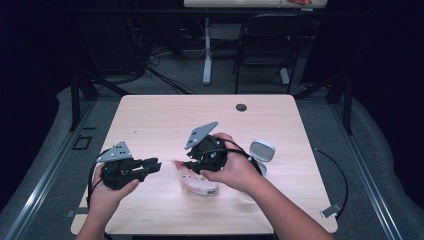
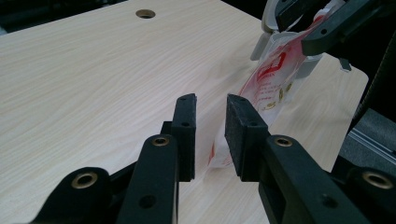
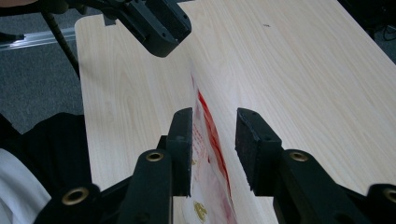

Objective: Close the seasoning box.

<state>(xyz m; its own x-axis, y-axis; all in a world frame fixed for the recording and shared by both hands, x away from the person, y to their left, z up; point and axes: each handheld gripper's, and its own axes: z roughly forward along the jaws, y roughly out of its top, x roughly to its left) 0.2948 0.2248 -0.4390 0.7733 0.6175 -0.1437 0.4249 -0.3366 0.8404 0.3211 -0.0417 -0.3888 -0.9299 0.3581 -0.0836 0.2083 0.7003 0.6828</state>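
On the pale wooden worktop (image 1: 150, 120) a clear pouch (image 1: 196, 181) with red print lies near the middle of the near half, just under the right hand (image 1: 235, 170).

The right gripper (image 1: 192, 166) hangs over the pouch, tilted down and pointing left. In the right gripper view the pouch's edge (image 3: 208, 140) runs up between the two black jaws. The jaws stand apart with a clear gap on the right side of the pouch; on the left side the pouch lies close against the pad, and I cannot tell whether it touches. They do not press on the pouch.

The left gripper (image 1: 156, 165) is held level in the left hand (image 1: 112, 192), left of the pouch, pointing right towards it. Its jaws stand apart by a narrow gap with nothing between them. In the left gripper view the pouch (image 2: 271, 79) rises beyond the right jaw, its top end up among the right gripper's jaws (image 2: 322, 23).

A white and grey device (image 1: 262, 151) sits on the worktop right of the right hand. A round cable hole (image 1: 241, 107) lies near the far edge. Beyond the worktop stand a chair (image 1: 265, 45) and a white table leg (image 1: 207, 50) on the dark floor.
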